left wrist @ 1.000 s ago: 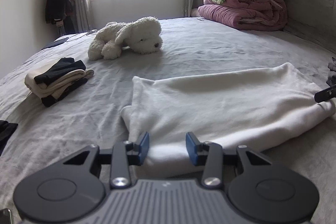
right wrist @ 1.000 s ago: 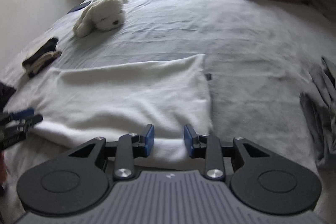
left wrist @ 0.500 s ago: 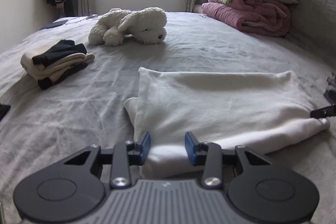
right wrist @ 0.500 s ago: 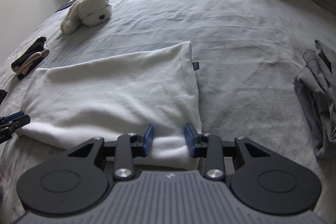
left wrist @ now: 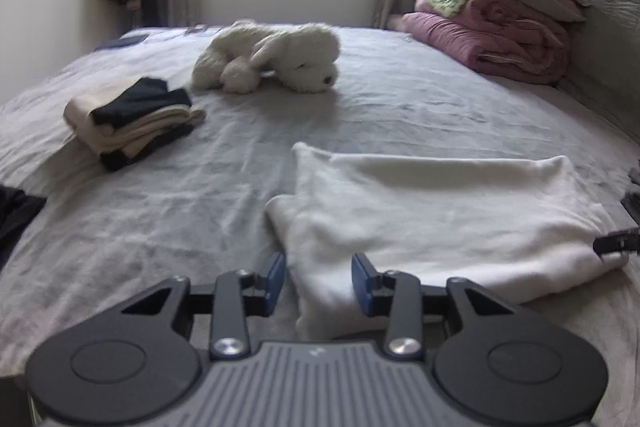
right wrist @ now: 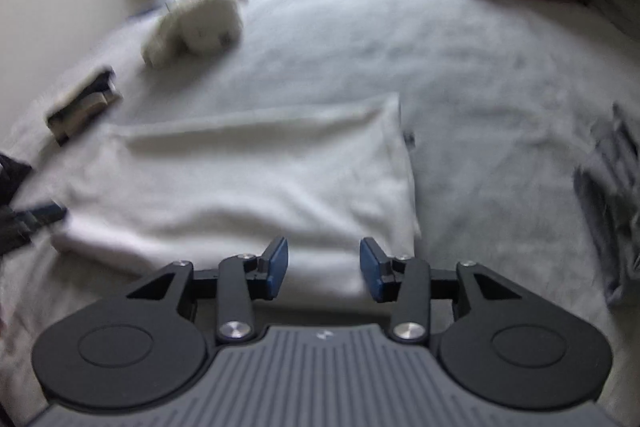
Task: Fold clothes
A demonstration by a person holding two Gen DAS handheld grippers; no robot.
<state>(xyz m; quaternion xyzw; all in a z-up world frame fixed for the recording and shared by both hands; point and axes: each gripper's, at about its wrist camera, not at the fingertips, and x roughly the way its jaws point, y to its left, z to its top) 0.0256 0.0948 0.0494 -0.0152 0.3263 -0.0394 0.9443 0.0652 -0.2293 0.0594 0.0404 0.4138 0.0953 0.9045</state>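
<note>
Left gripper [left wrist: 318, 281]: black linkage arms, two fingers tipped with blue pads [left wrist: 275, 281], silver screw at each arm pivot, smaller screws further out. Two round black discs flank a grey ribbed centre housing with a small white mark at its top edge. Right gripper [right wrist: 323, 269]: same build, black arms, blue pads [right wrist: 278, 265], silver pivot screws, round black discs, grey ribbed housing with a small white logo. Right view blurred.
</note>
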